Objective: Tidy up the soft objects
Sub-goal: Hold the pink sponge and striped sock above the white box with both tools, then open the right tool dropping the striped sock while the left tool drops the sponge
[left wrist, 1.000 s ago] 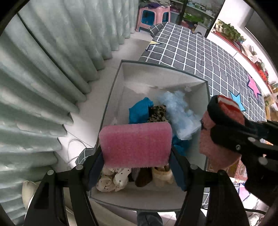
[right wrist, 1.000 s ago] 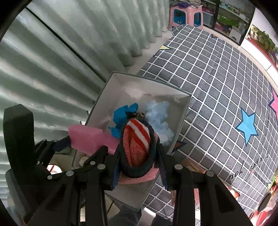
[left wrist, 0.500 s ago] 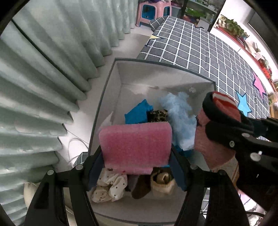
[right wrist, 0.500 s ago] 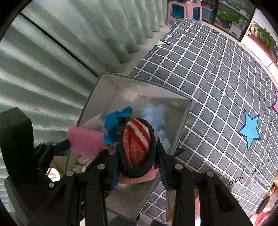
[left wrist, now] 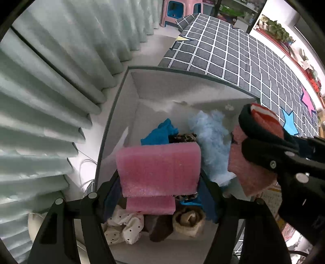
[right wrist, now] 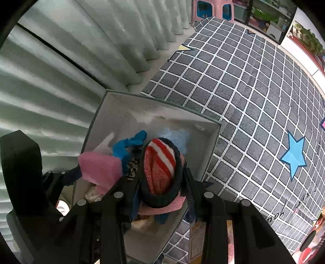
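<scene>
My left gripper is shut on a pink foam sponge and holds it over the near half of an open grey box. My right gripper is shut on a rolled red-and-white striped sock with a dark cuff, over the box's right side; it also shows in the left wrist view. In the box lie a blue cloth, a light blue fluffy piece, a leopard-print piece, a dotted white sock, a brown sock and a beige rolled sock.
The box stands on the floor between pale green curtains on the left and a grey checked mat with star shapes on the right. A pink stool stands far back. A white cable lies by the box's left wall.
Both grippers have moved forward and lower over the box with their loads still held. The box looks larger and nearer in both views.
</scene>
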The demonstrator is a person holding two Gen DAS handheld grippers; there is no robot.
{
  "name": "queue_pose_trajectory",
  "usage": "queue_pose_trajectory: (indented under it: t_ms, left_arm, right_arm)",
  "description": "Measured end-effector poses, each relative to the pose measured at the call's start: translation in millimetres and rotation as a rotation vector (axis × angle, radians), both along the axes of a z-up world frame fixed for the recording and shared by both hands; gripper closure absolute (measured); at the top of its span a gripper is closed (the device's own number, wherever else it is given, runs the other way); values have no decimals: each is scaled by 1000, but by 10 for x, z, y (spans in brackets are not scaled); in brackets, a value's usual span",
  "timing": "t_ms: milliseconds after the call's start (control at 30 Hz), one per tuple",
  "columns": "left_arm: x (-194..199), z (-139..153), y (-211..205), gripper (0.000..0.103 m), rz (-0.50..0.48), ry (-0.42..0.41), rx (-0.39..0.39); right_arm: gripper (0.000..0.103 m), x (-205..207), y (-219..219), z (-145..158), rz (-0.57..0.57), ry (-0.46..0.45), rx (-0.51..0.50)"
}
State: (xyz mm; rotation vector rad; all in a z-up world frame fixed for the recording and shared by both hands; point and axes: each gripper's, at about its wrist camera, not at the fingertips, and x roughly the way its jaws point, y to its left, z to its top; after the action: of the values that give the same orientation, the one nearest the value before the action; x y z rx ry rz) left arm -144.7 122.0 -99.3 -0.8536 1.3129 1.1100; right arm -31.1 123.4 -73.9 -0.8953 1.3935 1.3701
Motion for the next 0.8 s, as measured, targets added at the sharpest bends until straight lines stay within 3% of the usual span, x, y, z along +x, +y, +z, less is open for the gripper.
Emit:
queue_pose_trajectory:
  t_ms: [367, 467, 567, 700, 800]
  left_arm:
    - [11, 63, -45, 28, -20, -42, 11]
    - [-4, 124, -89, 23, -29, -44, 18]
    - [-33, 208, -161, 23, -28, -20, 8]
    - [-47, 296, -265, 20, -52, 42, 34]
    - [-129, 439, -358, 20, -30, 4, 46]
  right_arm:
    - [62, -13, 17, -47, 8, 24, -4]
    - [54, -26, -6, 2, 20, 16, 9]
    - [23, -27, -35, 49, 25, 11, 9]
    - [22, -17, -104, 163, 34, 6, 27]
    - [1, 3, -165, 282, 29, -19, 40]
